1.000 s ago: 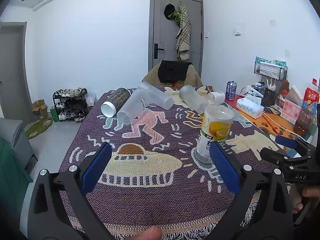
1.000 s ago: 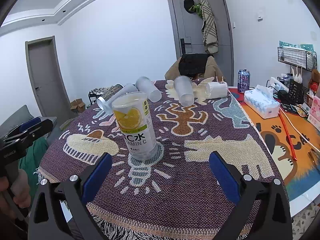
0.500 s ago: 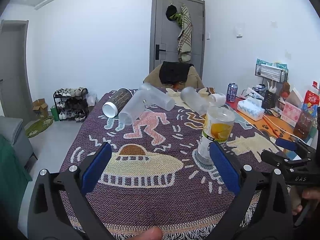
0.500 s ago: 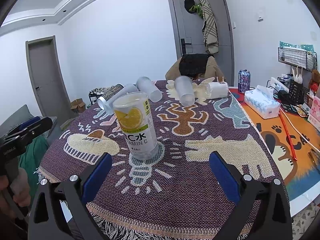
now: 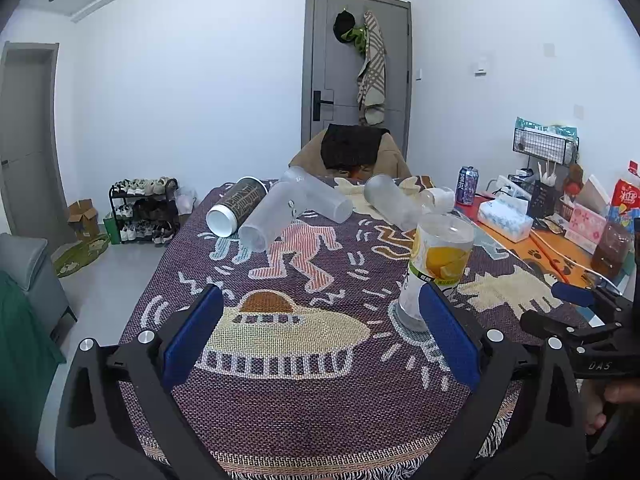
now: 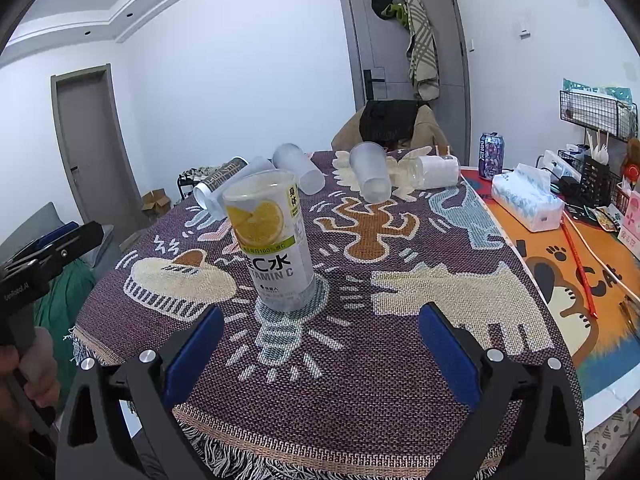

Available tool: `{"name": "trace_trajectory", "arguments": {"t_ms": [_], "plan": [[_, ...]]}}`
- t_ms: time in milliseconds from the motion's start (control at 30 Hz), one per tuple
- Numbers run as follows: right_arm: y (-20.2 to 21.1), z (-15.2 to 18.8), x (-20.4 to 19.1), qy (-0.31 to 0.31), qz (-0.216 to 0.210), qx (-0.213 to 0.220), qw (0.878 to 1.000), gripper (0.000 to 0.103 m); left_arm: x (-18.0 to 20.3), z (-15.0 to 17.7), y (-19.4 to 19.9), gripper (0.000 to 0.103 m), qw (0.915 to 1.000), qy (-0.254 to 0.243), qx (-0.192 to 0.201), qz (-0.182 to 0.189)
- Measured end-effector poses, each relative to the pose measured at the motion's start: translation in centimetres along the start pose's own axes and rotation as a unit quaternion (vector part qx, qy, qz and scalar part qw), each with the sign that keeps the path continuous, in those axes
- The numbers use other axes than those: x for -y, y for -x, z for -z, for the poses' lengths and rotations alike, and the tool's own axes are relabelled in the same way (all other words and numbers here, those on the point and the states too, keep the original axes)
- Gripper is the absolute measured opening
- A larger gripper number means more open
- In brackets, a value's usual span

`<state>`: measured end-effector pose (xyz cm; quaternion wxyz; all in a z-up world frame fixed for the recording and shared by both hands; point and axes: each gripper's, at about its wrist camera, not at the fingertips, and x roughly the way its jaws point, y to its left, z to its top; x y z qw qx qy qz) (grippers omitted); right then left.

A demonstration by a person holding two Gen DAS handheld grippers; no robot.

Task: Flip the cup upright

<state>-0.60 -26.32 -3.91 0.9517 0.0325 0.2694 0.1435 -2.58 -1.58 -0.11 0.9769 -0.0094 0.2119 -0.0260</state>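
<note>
Two blue-padded fingers of the left claw (image 5: 320, 332) stand spread wide over the patterned surface (image 5: 304, 392), pinching nothing. Just ahead of its right finger (image 5: 448, 336), the lemon-printed cup (image 5: 438, 268) stands upright on the cloth, apart from the pad as far as the view shows. Farther ahead and to the left lie a dark tumbler (image 5: 236, 212) and two frosted cups (image 5: 276, 216) on their sides; another frosted cup (image 5: 390, 200) lies ahead to the right. The right claw (image 5: 576, 304) shows at the far right edge.

From the right wrist, the right claw (image 6: 320, 334) is likewise spread, holding nothing. The lemon-printed cup (image 6: 272, 240) stands upright just ahead, between the fingers' lines but nearer the left finger (image 6: 196, 348). A frosted cup (image 6: 372, 178) lies tipped well ahead, and a tissue box (image 6: 528, 200) sits ahead to the right. The left claw (image 6: 48, 252) hangs at the left edge.
</note>
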Motion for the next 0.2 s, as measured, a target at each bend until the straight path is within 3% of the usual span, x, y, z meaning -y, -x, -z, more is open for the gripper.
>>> {"name": "trace_trajectory", "arguments": {"t_ms": [200], "plan": [[-2.0, -0.5, -0.9, 0.019, -0.002, -0.023, 1.000, 0.095, -1.1, 0.7, -0.9, 0.097, 0.9998, 0.013, -0.015, 0.006]]}}
